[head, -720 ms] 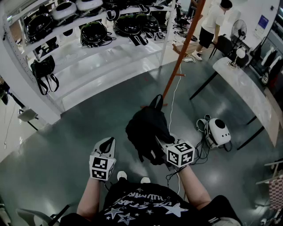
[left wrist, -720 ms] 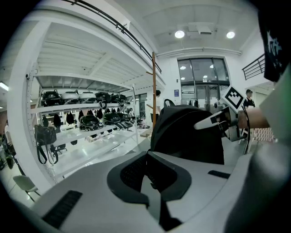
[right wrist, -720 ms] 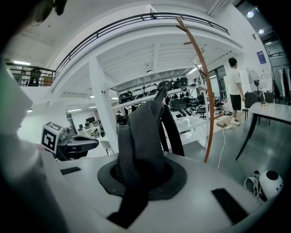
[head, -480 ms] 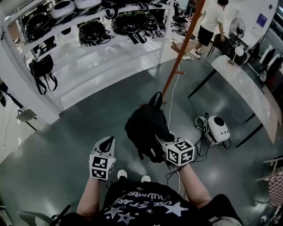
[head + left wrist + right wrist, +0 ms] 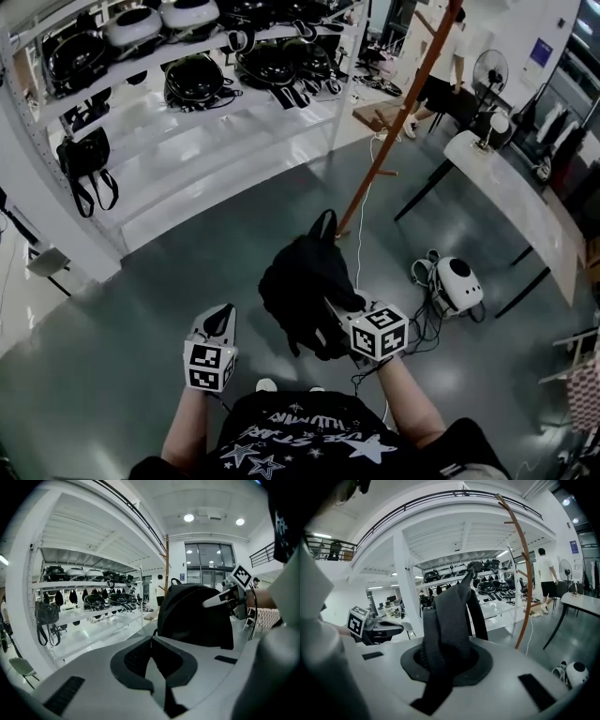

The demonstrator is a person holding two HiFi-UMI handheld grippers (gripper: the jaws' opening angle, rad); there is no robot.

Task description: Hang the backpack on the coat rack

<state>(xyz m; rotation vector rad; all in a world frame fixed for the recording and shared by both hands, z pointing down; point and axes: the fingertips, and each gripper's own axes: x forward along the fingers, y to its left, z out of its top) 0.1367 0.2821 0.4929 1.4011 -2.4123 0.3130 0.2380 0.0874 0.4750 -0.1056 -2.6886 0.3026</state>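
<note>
The black backpack (image 5: pixel 305 286) hangs in the air in front of me, held by a webbing strap (image 5: pixel 449 620). My right gripper (image 5: pixel 339 307) is shut on that strap, which fills its jaws and trails out over them. My left gripper (image 5: pixel 223 317) is shut with nothing in it, off to the left of the backpack and apart from it. In the left gripper view the backpack (image 5: pixel 194 616) and the right gripper (image 5: pixel 224 597) show just ahead. The coat rack (image 5: pixel 398 117) is a slanting orange-brown pole with pegs, standing on the floor beyond the backpack; its curved pole (image 5: pixel 528 573) also shows to the right in the right gripper view.
White shelving (image 5: pixel 225 141) with dark helmets runs along the back left, and a black bag (image 5: pixel 84 157) hangs at its end. At the right stand a white table (image 5: pixel 516 206) and a fan (image 5: pixel 487 67). A white domed device (image 5: pixel 459 281) with cables lies on the floor. A person (image 5: pixel 441 80) stands behind the rack.
The head view has shifted, so the coat rack and shelves sit a little differently in the frame. Both grippers show slightly lower. The right gripper still holds the strap.
</note>
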